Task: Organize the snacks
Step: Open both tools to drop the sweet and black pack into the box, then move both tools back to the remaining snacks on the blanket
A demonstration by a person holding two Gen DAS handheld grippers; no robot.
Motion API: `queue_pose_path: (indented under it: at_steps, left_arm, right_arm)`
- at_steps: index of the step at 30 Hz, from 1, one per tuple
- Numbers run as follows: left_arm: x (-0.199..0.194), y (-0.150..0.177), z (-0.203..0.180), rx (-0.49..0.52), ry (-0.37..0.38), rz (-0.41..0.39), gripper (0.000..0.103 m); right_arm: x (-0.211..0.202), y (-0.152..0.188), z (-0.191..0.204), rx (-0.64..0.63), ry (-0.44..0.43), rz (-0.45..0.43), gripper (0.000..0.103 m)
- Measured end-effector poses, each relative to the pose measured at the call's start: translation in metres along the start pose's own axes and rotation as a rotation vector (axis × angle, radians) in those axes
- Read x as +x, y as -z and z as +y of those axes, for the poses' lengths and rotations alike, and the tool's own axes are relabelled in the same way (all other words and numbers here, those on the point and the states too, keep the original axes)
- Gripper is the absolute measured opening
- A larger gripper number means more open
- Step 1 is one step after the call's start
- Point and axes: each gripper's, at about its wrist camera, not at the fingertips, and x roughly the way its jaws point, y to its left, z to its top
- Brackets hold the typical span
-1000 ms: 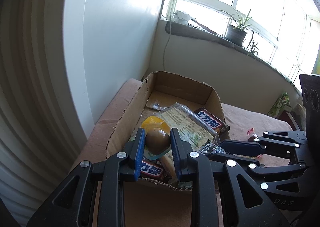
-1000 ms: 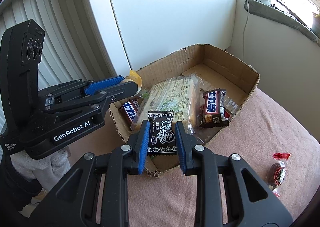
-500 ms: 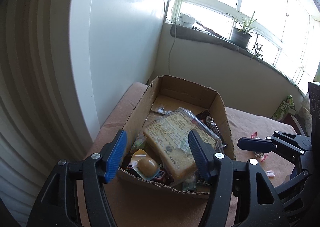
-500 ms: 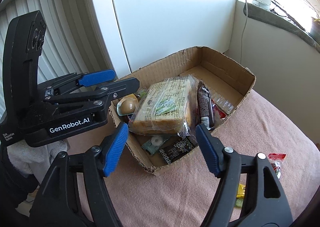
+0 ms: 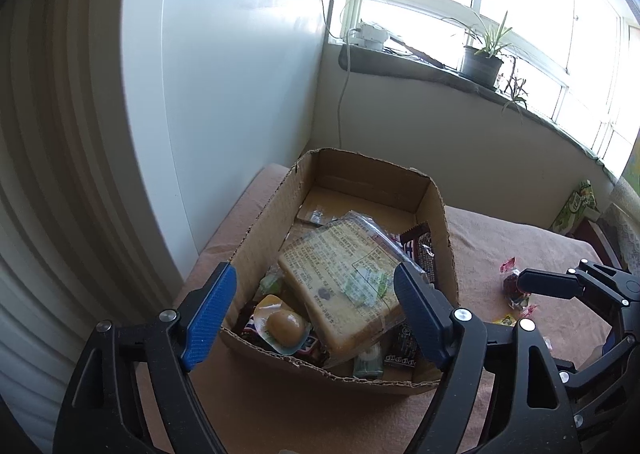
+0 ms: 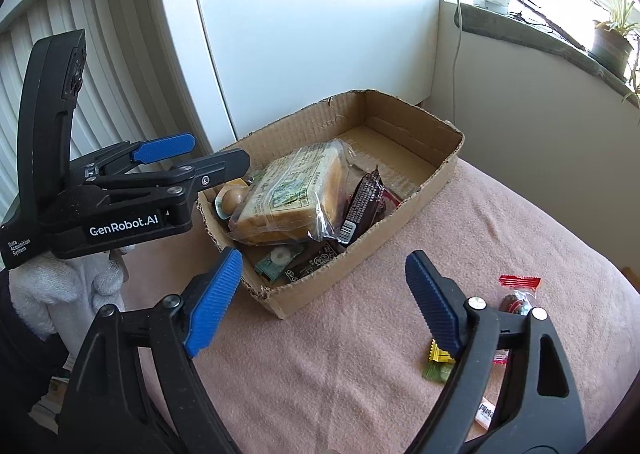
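Note:
A cardboard box (image 5: 370, 169) (image 6: 440, 173) stands on a pink cloth and holds a bagged loaf of bread (image 5: 344, 282) (image 6: 288, 197). Beside the loaf lie a yellow-lidded jelly cup (image 5: 284, 328) (image 6: 232, 197), a dark chocolate bar (image 5: 420, 250) (image 6: 364, 201) and a black packet (image 5: 400, 354) (image 6: 316, 258). My left gripper (image 5: 314, 282) (image 6: 216, 151) hovers over the box's near-left corner, its jaws opening with nothing held between them. My right gripper (image 6: 324, 260) is above the box's near edge and the cloth, jaws also opening and empty.
Loose wrapped candies lie on the cloth right of the box: a red one (image 6: 516, 294) (image 5: 514, 286) and a yellow-green one (image 6: 440, 362). A white wall and slatted blind stand behind and to the left. A windowsill with a potted plant (image 5: 480, 61) runs along the back.
The left gripper let go of the jelly cup and the right let go of the black packet; both now lie in the box. Both grippers opened wide and drew back.

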Motion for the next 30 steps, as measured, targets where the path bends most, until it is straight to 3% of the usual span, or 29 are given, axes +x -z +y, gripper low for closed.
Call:
queue_pose_path:
  at_steps: [14, 20, 30]
  left_arm:
    - [-0.007, 0.006, -0.031, 0.038, 0.038, 0.006, 0.081]
    - [-0.012, 0.01, -0.051, 0.059, 0.09, 0.001, 0.081]
    - [-0.02, 0.017, -0.098, 0.148, 0.198, 0.003, 0.081]
  right_arm:
    - [-0.049, 0.048, -0.041, 0.051, 0.082, -0.014, 0.087]
    - [-0.064, 0.075, -0.058, 0.038, 0.128, 0.023, 0.087]
    - [-0.066, 0.106, -0.085, 0.069, 0.108, 0.08, 0.087]
